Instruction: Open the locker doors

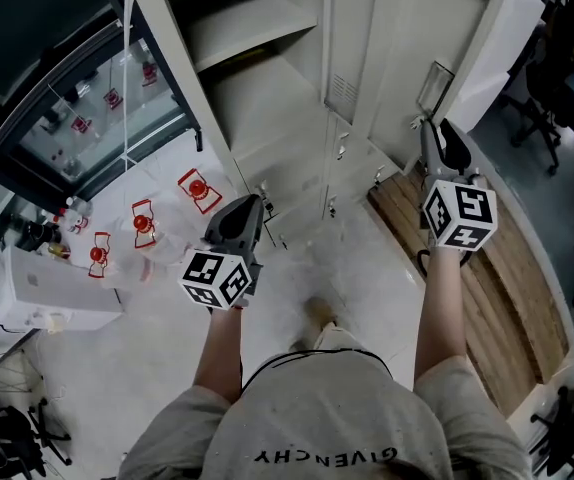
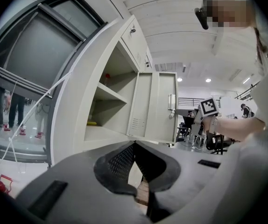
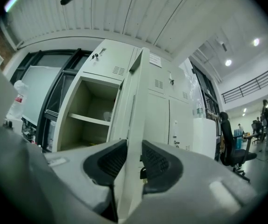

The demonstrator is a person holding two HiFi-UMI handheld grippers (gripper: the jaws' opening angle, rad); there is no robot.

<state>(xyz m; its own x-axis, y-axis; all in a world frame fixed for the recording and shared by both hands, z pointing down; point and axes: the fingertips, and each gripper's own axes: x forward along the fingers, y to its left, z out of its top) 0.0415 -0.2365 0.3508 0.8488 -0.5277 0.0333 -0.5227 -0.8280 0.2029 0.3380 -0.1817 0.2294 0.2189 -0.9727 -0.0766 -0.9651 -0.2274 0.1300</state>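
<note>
A tall cream locker bank (image 1: pixel 352 88) fills the top of the head view. Its upper left compartment (image 1: pixel 257 28) stands open, with a shelf inside. The compartment's door (image 1: pixel 477 38) is swung out to the right. My right gripper (image 1: pixel 435 133) is shut on that door's free edge (image 3: pixel 134 125), just below the handle (image 1: pixel 434 88); a pad sits against each face (image 3: pixel 134 146). My left gripper (image 1: pixel 257 203) hangs lower, in front of the locker's closed doors, with its jaws shut on nothing (image 2: pixel 134 144). From the left gripper view, the open door (image 2: pixel 152 106) is seen from outside.
A glass-fronted cabinet (image 1: pixel 87 98) stands left of the lockers. Red-tagged bottles (image 1: pixel 143 223) and white boxes (image 1: pixel 57 288) lie on the floor at the left. A wooden platform (image 1: pixel 507 268) runs along the right, with office chairs (image 1: pixel 557 58) beyond. The person's foot (image 1: pixel 319 313) is below the lockers.
</note>
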